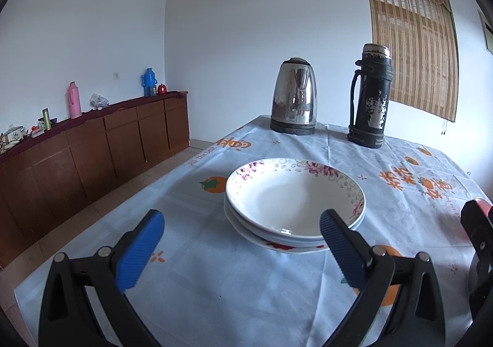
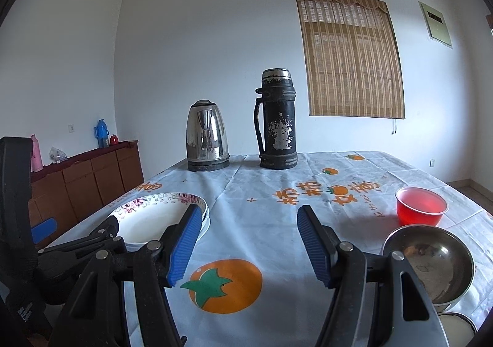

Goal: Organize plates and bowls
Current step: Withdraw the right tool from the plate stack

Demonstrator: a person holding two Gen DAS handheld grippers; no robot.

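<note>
Two grippers with blue ribbed pads are hovering over a table (image 1: pixel 215 285) covered in a pale cloth printed with orange fruit. The left gripper (image 1: pixel 242 228) is standing wide open with nothing between its pads, its right pad just in front of the plates (image 1: pixel 292 193), a stack of white floral-rimmed plates sitting on the cloth just beyond its tips. The right gripper (image 2: pixel 246 223) is also standing open and holding nothing, with bare cloth showing between its pads. Low at the right in the right wrist view, a steel bowl (image 2: pixel 431 260) is sitting on the cloth beside that gripper, and a red bowl (image 2: pixel 420 205) is sitting a little farther back, apart from it. In that view the plates are lying to the left, well apart from both bowls. Farther off, near the table's far edge, a steel kettle (image 1: pixel 294 97) and a worn black flask (image 1: pixel 371 94) are standing upright side by side. Beyond them, a bamboo blind (image 1: pixel 416 45) is hanging on the white wall, and a brown cabinet (image 1: pixel 92 143) is running along the left wall.
</note>
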